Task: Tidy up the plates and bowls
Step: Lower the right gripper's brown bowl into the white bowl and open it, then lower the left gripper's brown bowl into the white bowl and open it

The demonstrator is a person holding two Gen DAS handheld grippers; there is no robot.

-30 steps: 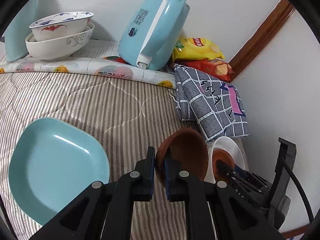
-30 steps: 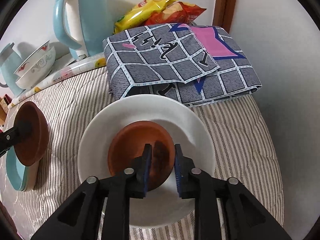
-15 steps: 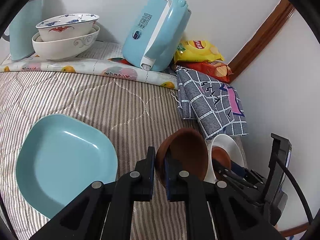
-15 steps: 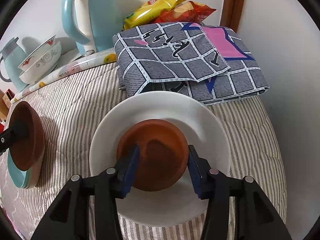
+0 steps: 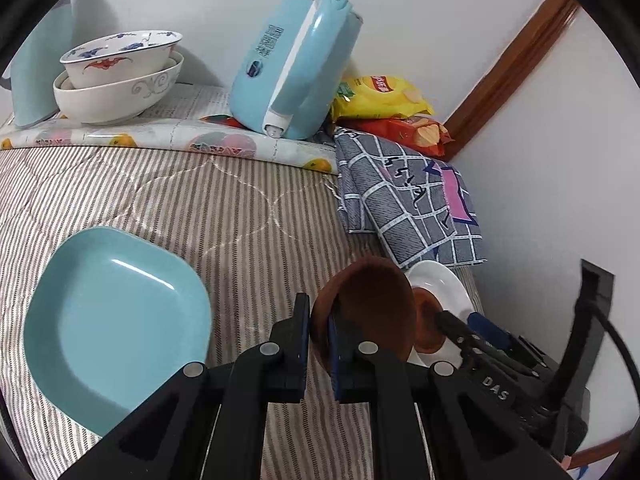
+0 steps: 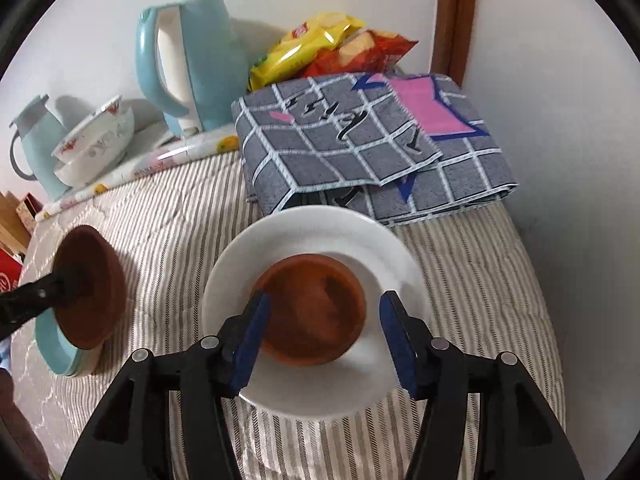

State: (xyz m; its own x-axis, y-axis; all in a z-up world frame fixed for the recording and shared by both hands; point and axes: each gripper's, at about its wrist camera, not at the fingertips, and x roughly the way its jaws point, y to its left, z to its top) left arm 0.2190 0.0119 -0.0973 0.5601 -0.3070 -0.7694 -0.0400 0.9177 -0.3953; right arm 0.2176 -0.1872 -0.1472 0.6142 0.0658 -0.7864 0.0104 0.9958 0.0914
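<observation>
My left gripper [image 5: 318,332] is shut on the rim of a brown bowl [image 5: 372,308] and holds it tilted above the striped cloth, to the right of a light blue plate [image 5: 116,320]. In the right wrist view that held bowl [image 6: 92,288] hangs over the blue plate's edge [image 6: 52,344]. A second brown bowl [image 6: 316,312] rests upright in a white plate [image 6: 312,232]. My right gripper [image 6: 326,320] straddles this bowl. Its jaws are opening and its blue pads stand clear of the bowl's sides.
A blue kettle [image 6: 192,64], two stacked patterned bowls [image 5: 120,76] and a blue jug [image 6: 36,144] stand at the back by the wall. A folded checked cloth [image 6: 360,144] and crisp bags [image 6: 332,48] lie beyond the white plate. A wall runs close on the right.
The right jaws have spread apart and let go of the brown bowl, which now sits in the white plate. The left gripper keeps its hold on the other bowl.
</observation>
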